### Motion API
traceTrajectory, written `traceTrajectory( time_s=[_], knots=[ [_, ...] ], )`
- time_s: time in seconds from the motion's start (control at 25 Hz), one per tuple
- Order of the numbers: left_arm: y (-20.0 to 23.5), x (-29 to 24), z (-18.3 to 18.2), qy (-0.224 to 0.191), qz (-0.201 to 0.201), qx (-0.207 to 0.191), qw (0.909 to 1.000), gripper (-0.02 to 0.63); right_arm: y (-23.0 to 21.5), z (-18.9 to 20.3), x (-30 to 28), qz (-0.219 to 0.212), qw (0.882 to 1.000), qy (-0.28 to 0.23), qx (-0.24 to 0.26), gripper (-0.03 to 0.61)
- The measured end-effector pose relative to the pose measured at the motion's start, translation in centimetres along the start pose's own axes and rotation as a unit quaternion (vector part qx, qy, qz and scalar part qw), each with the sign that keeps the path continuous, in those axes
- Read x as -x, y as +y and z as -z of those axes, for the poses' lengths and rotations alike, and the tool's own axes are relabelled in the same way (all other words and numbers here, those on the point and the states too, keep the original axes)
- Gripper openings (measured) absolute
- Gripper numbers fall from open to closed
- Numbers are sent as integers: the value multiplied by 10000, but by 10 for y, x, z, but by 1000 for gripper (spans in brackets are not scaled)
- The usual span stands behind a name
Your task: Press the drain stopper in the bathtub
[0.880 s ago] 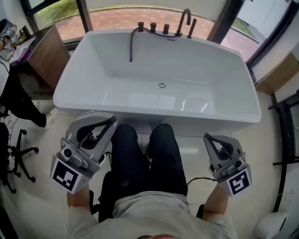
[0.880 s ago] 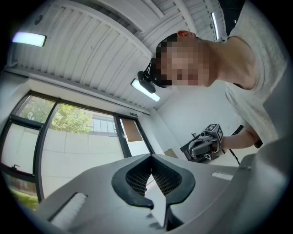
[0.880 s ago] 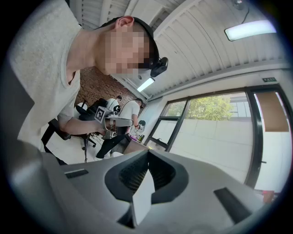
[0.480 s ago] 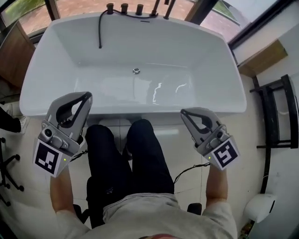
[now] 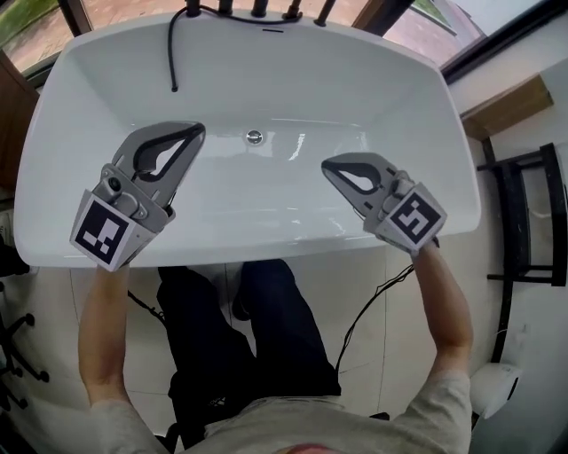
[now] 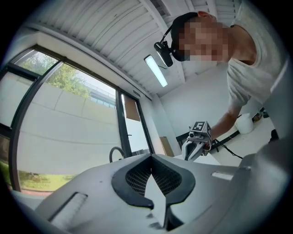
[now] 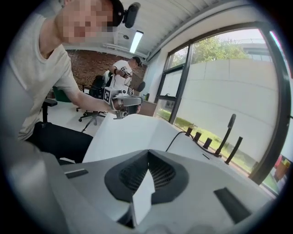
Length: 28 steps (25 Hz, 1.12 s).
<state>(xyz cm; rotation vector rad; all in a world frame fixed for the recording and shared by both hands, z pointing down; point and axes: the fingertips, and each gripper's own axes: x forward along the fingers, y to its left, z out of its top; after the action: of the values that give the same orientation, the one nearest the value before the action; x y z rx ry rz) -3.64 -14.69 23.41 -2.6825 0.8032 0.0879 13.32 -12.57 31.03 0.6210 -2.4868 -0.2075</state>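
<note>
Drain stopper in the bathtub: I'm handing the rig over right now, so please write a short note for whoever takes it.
Left gripper: shut, empty, above the bathtub floor, left of the drain stopper.
Right gripper: shut, empty, above the floor, right of the stopper.
Done: both grippers are over the basin.
Left to do: lower one tip onto the stopper and press; neither touches it yet.

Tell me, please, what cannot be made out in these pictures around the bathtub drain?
- Drain stopper: too small in the head view to tell whether it is raised or pressed.
- Drain in both gripper views: not shown. The bodies of the shut left tongs and right tongs fill the lower frame.
- Faucet fittings: cut off by the head view's top edge.
</note>
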Motion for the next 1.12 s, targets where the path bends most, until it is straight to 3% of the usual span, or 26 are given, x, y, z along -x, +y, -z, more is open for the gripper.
traceTrajectory(
  time_s=[0.12, 0.28, 0.4, 0.52, 0.84, 1.0, 1.12],
  knots=[
    [14, -19, 35, 21, 37, 190, 9998, 6, -25, 29, -44, -151, 9996, 225, -41, 0],
    [20, -23, 53, -171, -65, 453, 9988, 6, -44, 75, -102, -262, 9977, 601, -197, 0],
    [30, -36, 88, -192, -139, 588, 9980, 6, -79, 136, -154, -396, 9921, 1124, -402, 0],
    [33, -38, 115, -45, -143, 648, 9978, 6, -101, 194, -202, -675, 9806, 1832, -171, 0],
    [38, -33, 119, -163, -407, 707, 9965, 6, -117, 340, -316, -810, 9513, 2972, -50, 0],
    [37, -35, 124, 21, -361, 690, 9970, 6, -94, 376, -358, -786, 9487, 3043, -332, 0],
    [33, -34, 128, 160, -245, 540, 9981, 6, -97, 396, -383, -474, 9518, 2978, -560, 0]
  ],
)
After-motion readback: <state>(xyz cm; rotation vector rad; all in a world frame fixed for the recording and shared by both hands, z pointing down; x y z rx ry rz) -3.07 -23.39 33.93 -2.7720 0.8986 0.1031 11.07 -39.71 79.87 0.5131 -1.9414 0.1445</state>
